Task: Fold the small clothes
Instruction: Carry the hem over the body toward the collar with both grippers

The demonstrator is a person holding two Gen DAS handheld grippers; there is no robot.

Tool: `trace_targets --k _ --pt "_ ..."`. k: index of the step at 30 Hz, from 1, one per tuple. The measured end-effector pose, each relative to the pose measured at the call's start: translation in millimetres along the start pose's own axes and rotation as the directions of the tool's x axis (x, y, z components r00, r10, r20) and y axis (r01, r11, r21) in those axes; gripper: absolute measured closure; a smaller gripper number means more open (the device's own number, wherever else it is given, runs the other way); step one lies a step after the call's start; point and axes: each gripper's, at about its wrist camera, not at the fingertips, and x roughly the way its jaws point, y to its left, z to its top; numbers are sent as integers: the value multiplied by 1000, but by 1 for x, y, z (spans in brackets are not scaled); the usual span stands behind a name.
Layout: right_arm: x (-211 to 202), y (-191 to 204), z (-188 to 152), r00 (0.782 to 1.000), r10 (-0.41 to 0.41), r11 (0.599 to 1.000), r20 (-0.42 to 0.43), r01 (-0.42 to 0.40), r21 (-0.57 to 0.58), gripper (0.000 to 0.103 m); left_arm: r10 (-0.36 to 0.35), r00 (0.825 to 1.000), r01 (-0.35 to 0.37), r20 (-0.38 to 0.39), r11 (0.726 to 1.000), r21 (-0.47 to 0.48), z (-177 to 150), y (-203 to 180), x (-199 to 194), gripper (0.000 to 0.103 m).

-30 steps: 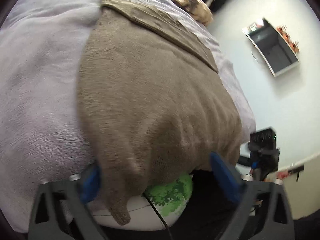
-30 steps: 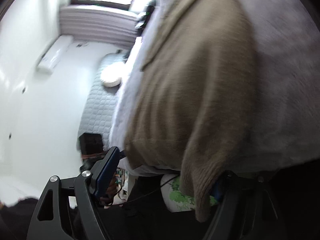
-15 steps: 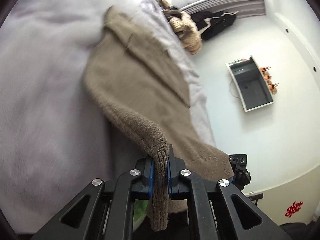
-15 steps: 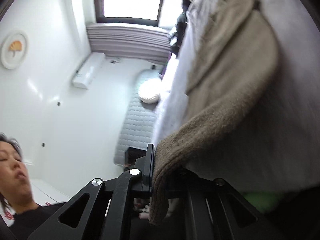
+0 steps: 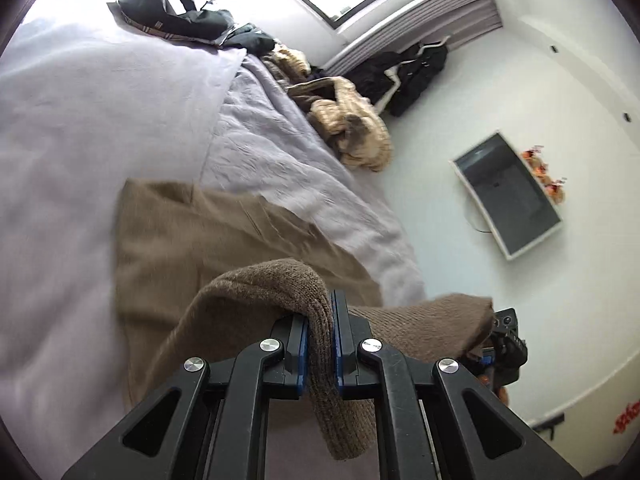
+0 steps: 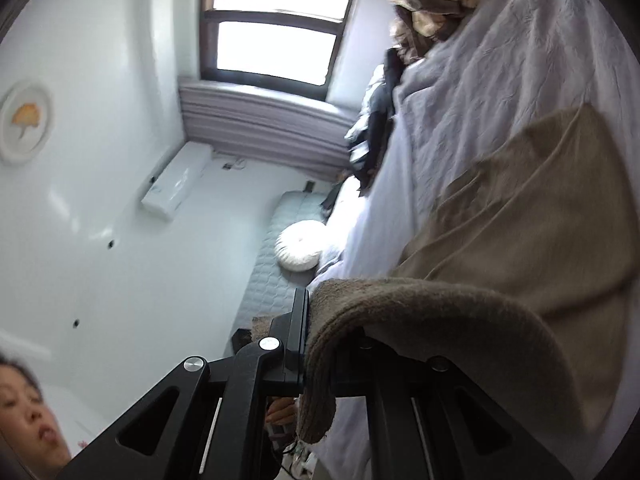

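Knitwear fills the left wrist view: a brown knitted garment (image 5: 208,240) lies partly spread on a pale lilac bedspread (image 5: 80,112), and its near edge is lifted in a hump and pinched in the left gripper (image 5: 320,344), whose blue pads are pressed together on the ribbed hem, a tail of knit hanging below them. A second ago these jaws stood wide apart around the hanging hem; now they are clamped and the edge has been carried up and over the bed. Beyond, a heap of tan and dark clothes (image 5: 352,136) sits near the far edge of the bed, and a wall-mounted screen (image 5: 508,200) shows to the right. In the right wrist view the same garment (image 6: 540,220) drapes across the bedspread (image 6: 500,60), and another part of its hem is gripped in the right gripper (image 6: 316,344), jaws likewise closed on the fabric where they were open a second ago. A window (image 6: 276,20) and a round white cushion (image 6: 298,250) lie behind. With both ends of the hem held and raised, the first fold appears under way, the lower half likely to be laid over the upper.
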Motion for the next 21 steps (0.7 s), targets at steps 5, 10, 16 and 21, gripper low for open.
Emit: trace_targets --k 5,10,16,21 --pt "32 -82 37 988 -153 976 -7 152 154 94 139 988 -140 -69 990 -9 23 42 75 92" --pt "51 -129 41 975 -219 944 -38 221 247 92 276 951 -275 -138 961 27 13 70 116 92" --pt "50 -120 56 973 -226 949 -40 230 217 90 296 952 -293 -83 955 38 18 62 101 20" --pt "52 -116 74 974 -226 948 5 219 232 44 360 932 -361 33 920 154 29 38 88 13"
